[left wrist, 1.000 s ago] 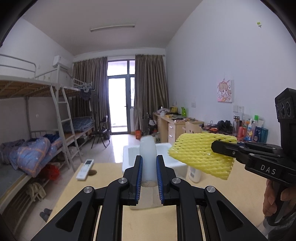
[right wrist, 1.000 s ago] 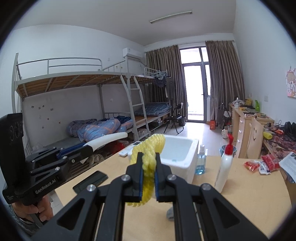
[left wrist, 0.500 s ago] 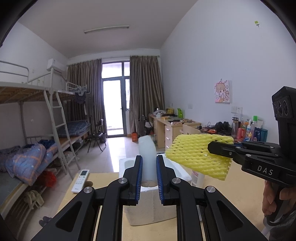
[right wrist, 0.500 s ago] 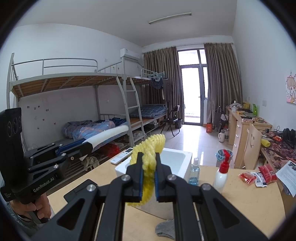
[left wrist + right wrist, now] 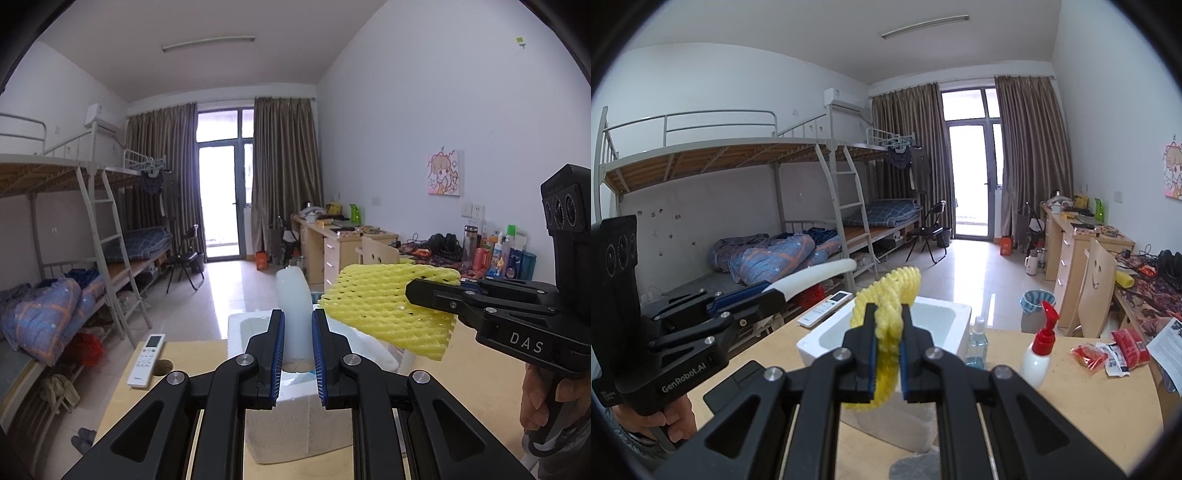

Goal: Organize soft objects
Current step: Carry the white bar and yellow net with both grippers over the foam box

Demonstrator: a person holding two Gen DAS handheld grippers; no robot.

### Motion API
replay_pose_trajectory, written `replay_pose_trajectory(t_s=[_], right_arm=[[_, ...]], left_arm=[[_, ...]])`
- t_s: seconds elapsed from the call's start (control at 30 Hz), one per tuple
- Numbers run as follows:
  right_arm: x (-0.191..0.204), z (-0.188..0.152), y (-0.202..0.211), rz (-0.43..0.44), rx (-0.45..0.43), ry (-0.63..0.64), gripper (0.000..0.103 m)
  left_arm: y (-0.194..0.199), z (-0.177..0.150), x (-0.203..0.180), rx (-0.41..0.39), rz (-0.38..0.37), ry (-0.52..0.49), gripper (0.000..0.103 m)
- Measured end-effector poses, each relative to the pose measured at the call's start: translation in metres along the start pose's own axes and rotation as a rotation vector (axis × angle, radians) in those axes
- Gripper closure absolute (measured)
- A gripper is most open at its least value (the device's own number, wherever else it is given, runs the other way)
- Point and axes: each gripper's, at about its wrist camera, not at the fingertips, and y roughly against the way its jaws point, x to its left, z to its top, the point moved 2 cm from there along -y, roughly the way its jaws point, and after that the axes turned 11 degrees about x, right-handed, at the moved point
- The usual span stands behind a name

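Left tongs: your left gripper [image 5: 297, 334] is clamped on a white foam strip [image 5: 293, 306], which stands up between the blue pads and curves away from you; in the right wrist view the same strip [image 5: 816, 277] juts out level from the black fingers.
Right tongs: your right gripper [image 5: 888, 332] is closed tight on a yellow foam net [image 5: 892, 295], squeezed flat between the pads, with its ends showing above and below them.
Yellow net from the left side: the yellow foam net [image 5: 388, 306] hangs in the air just right of your strip, above the box's near right corner.
Box: a white foam box [image 5: 955, 325] sits on the table straight ahead of both tongs, open at the top; its inside looks bare where you can see it.
Table: the tan table [image 5: 1071, 398] carries a remote control [image 5: 146, 354] left of the box, a clear spray bottle [image 5: 977, 343] touching or just beside its right wall, and a white bottle with a red trigger [image 5: 1039, 350] further right.
Hands: your right hand [image 5: 550, 398] and left hand [image 5: 665, 421] wrap the black handles.
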Motion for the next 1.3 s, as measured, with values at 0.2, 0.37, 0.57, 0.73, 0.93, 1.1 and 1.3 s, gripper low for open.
replay_pose_trajectory(t_s=[0.2, 0.37, 0.57, 0.73, 0.93, 1.1, 1.3], right_arm=[[-0.004, 0.010, -0.017, -0.006, 0.017, 0.008, 0.091], [-0.005, 0.015, -0.032, -0.010, 0.032, 0.016, 0.091], [-0.016, 0.016, -0.050, -0.006, 0.061, -0.004, 0.091], [-0.019, 0.018, -0.054, -0.007, 0.070, -0.012, 0.091], [-0.026, 0.016, -0.045, -0.033, 0.070, -0.033, 0.091], [-0.031, 0.016, -0.038, -0.056, 0.067, -0.046, 0.091], [-0.033, 0.017, -0.039, -0.059, 0.070, -0.045, 0.091]], left_arm=[[-0.023, 0.008, 0.007, 0.030, -0.010, 0.002, 0.087], [-0.042, 0.012, 0.011, 0.046, -0.007, 0.001, 0.087], [-0.063, 0.013, 0.012, 0.070, -0.012, 0.005, 0.087], [-0.074, 0.013, 0.014, 0.088, -0.012, 0.001, 0.087], [-0.087, 0.015, 0.003, 0.118, -0.040, -0.023, 0.087], [-0.091, 0.016, -0.005, 0.123, -0.065, -0.036, 0.087], [-0.095, 0.017, -0.004, 0.132, -0.065, -0.026, 0.087]])
